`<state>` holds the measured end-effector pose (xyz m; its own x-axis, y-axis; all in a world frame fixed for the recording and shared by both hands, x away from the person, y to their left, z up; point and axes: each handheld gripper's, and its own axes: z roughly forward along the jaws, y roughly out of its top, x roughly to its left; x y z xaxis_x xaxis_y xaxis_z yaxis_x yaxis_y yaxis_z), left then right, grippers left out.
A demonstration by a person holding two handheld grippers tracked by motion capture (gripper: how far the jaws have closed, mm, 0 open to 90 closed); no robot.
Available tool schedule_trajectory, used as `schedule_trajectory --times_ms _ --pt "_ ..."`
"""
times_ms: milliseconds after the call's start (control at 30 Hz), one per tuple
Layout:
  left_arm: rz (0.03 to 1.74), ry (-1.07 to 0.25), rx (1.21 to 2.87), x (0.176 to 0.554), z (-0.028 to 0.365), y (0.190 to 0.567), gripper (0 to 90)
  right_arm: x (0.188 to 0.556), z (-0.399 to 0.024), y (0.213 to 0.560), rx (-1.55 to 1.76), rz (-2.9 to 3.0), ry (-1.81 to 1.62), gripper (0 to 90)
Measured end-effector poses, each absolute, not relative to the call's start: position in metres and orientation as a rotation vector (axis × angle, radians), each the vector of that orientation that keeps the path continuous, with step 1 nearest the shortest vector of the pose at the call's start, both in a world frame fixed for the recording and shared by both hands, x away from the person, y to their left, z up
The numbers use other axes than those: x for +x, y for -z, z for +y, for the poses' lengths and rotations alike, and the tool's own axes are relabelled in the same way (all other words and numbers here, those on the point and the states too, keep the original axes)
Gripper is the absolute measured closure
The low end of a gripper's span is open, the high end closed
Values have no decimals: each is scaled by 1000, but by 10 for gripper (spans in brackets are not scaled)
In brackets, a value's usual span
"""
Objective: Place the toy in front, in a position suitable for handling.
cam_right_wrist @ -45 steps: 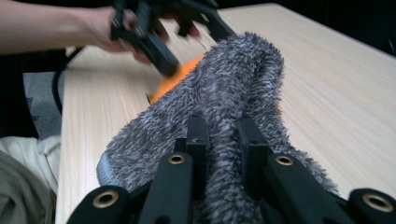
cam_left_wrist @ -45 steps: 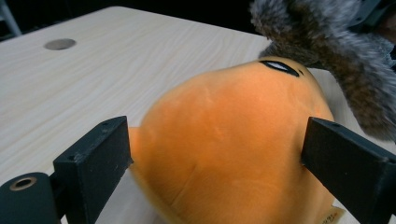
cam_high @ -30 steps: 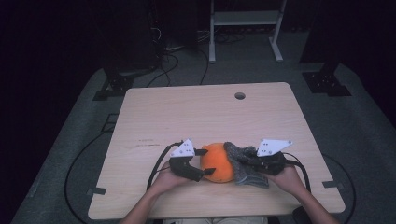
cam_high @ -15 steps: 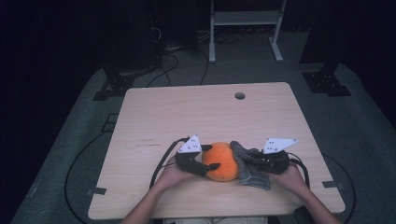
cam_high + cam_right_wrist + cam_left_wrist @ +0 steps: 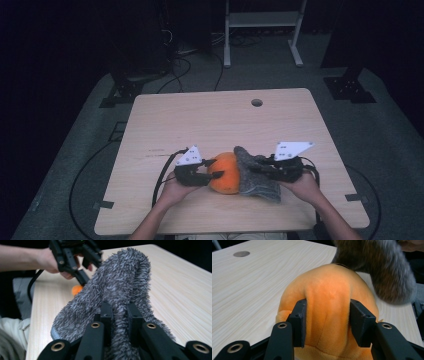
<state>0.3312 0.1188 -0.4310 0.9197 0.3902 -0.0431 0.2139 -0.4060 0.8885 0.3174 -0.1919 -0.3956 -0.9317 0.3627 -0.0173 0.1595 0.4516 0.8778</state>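
An orange plush toy [image 5: 226,171] lies near the front edge of the wooden table [image 5: 220,120]. My left gripper [image 5: 214,173] is shut on its left side; in the left gripper view both jaws press into the orange plush toy [image 5: 329,307]. A grey fuzzy cloth [image 5: 257,173] drapes against the toy's right side. My right gripper [image 5: 257,169] is shut on a fold of it, and the grey fuzzy cloth [image 5: 117,295] rises between the jaws in the right gripper view. The left gripper [image 5: 75,255] and a bit of orange plush [image 5: 77,289] appear beyond the cloth.
A round cable hole [image 5: 257,102] sits near the table's far edge. Black cables trail off the table's left side [image 5: 165,175]. A white metal frame [image 5: 260,30] stands on the floor behind the table. Bare tabletop stretches beyond the toy.
Both grippers and the toy have stayed at the front of the table. The grey cloth has been lifted higher against the toy's right side.
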Motion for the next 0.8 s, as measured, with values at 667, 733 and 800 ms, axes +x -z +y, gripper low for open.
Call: schedule_trajectory --times_ms 667,733,800 --pt "505 -205 1997 337 120 440 448 314 -198 427 572 2520 -1267 673" --pt "505 -202 1996 337 121 440 447 315 -195 426 566 2501 -1279 550" --pt "503 -203 1994 337 121 440 447 314 -193 426 561 2486 -1288 540"
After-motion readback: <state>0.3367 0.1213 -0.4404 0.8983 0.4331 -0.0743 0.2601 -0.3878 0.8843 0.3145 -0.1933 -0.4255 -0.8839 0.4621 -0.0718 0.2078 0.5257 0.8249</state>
